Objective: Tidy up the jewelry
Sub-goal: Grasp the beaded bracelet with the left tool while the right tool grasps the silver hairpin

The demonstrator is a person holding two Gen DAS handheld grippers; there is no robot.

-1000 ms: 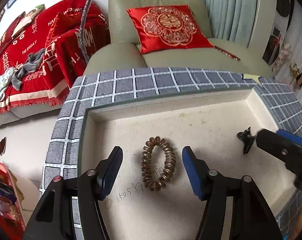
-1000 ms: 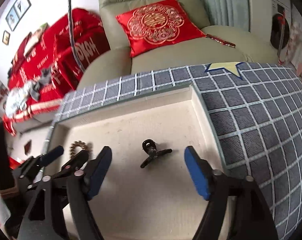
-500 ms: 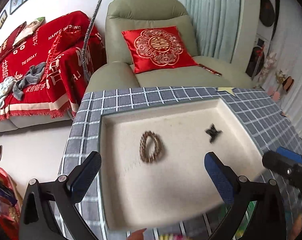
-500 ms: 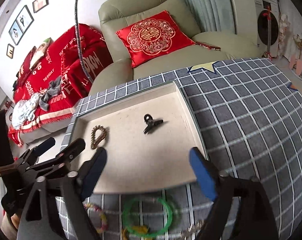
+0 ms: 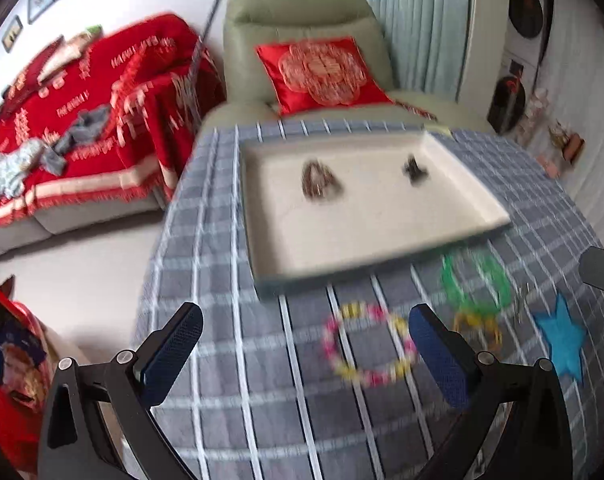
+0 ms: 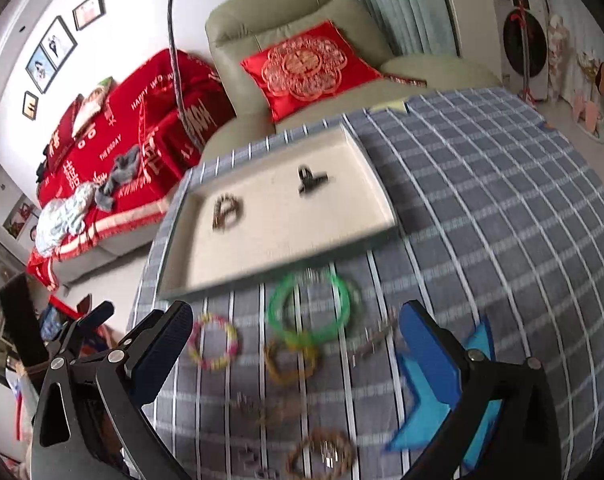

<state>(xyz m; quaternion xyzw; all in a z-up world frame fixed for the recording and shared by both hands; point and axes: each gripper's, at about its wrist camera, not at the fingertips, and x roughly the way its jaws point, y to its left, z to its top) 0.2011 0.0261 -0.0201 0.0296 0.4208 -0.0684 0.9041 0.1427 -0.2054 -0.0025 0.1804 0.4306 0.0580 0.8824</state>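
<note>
A cream tray (image 5: 381, 236) (image 6: 286, 256) on the grey checked tablecloth holds a brown bead bracelet (image 5: 317, 182) (image 6: 226, 213) and a black hair clip (image 5: 413, 170) (image 6: 309, 179). In front of the tray lie a pink-and-yellow bead bracelet (image 5: 367, 346) (image 6: 214, 344), a green bangle (image 5: 475, 282) (image 6: 313, 312), an amber bracelet (image 6: 292, 364) and a brown bead bracelet (image 6: 321, 456). My left gripper (image 5: 302, 356) is open and empty, above the cloth near the pink-and-yellow bracelet. My right gripper (image 6: 298, 352) is open and empty above the loose jewelry.
A green armchair (image 6: 286, 12) with a red cushion (image 6: 305, 64) stands behind the table. A red-covered sofa (image 5: 82, 120) is at the left. Blue star stickers (image 5: 561, 336) (image 6: 433, 396) mark the cloth. The table edge drops off at the left.
Both grippers have pulled back from the tray, empty and open. The bead bracelet and hair clip stay in the tray. Loose jewelry in front of the tray has come into view.
</note>
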